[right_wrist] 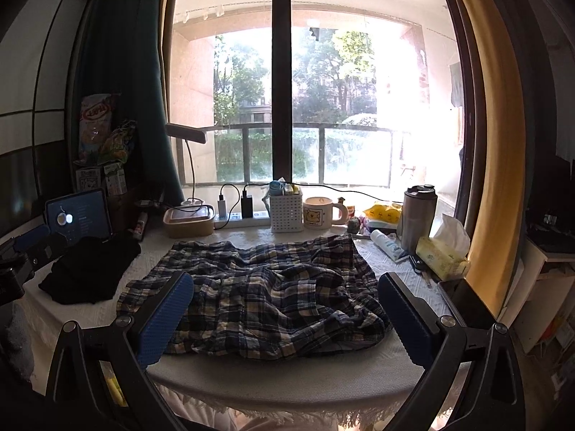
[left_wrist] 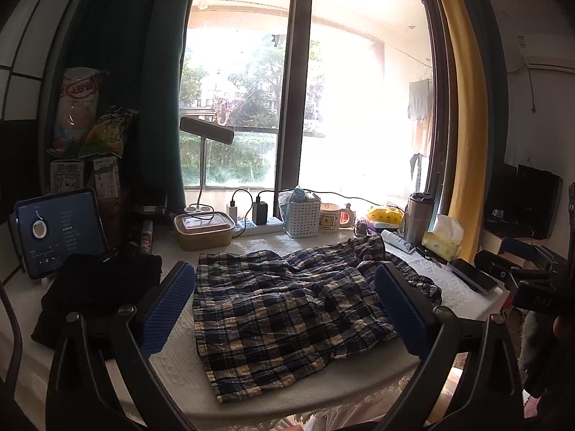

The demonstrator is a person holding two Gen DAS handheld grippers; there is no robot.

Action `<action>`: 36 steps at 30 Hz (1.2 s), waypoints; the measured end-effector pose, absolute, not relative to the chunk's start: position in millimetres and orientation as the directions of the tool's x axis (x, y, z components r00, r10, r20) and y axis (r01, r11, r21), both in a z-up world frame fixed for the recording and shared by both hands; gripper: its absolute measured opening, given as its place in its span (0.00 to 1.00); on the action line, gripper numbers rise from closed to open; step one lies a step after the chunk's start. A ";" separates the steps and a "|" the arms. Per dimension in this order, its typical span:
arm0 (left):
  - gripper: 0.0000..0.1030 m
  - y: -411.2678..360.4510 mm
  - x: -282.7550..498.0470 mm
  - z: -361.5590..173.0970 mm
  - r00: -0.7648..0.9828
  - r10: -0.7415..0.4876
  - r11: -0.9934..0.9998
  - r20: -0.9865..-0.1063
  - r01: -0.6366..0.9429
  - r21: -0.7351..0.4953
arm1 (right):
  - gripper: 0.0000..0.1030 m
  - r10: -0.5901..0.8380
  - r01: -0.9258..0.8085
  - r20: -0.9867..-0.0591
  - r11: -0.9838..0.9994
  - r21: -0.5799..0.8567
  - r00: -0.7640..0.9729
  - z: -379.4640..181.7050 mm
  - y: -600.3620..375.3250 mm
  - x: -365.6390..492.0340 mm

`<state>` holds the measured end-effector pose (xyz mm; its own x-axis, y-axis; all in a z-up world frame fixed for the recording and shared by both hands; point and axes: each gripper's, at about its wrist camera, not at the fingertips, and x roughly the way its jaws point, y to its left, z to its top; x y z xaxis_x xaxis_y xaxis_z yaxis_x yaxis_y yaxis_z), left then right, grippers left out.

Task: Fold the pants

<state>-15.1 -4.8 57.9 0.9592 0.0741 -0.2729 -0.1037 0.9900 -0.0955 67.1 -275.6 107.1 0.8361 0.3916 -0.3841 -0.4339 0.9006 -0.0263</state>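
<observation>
Blue, white and yellow plaid pants (left_wrist: pixel 287 312) lie rumpled on the white-covered table (left_wrist: pixel 179 366), spread from the front edge toward the back right. My left gripper (left_wrist: pixel 284 305) hovers open above the near part of the pants, its blue pads (left_wrist: pixel 169 309) wide apart and holding nothing. In the right wrist view the same plaid pants (right_wrist: pixel 266 301) lie bunched across the table (right_wrist: pixel 287 377). My right gripper (right_wrist: pixel 285 316) is open too, held over the front of the cloth with empty pads (right_wrist: pixel 165 319).
A black folded garment (left_wrist: pixel 97 287) and a lit tablet (left_wrist: pixel 61 230) sit at the left. Along the window stand a lunch box (left_wrist: pixel 203 231), power strip, white basket (left_wrist: pixel 302 215), mug (left_wrist: pixel 332 217), steel tumbler (left_wrist: pixel 417 219), tissue box (left_wrist: pixel 444 240) and phone (left_wrist: pixel 474 274).
</observation>
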 end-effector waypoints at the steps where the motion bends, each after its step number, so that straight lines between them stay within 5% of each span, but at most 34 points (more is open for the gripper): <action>1: 0.97 -4.3 -15.4 57.7 0.959 0.074 0.990 -0.273 -0.104 -0.094 | 1.00 0.391 -0.433 -0.384 0.901 -0.026 0.837 107.1 -275.9 66.4; 36: 0.96 -11.2 -20.8 51.5 0.959 0.051 0.994 -0.277 -0.075 -0.079 | 1.00 0.383 -0.424 -0.394 0.905 -0.019 0.836 105.7 -280.5 66.0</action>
<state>-20.8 -11.2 51.5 0.9594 0.0509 -0.2774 -0.0755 0.9940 -0.0786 66.0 -280.5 105.7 0.8356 0.3831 -0.3937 -0.4241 0.9054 -0.0191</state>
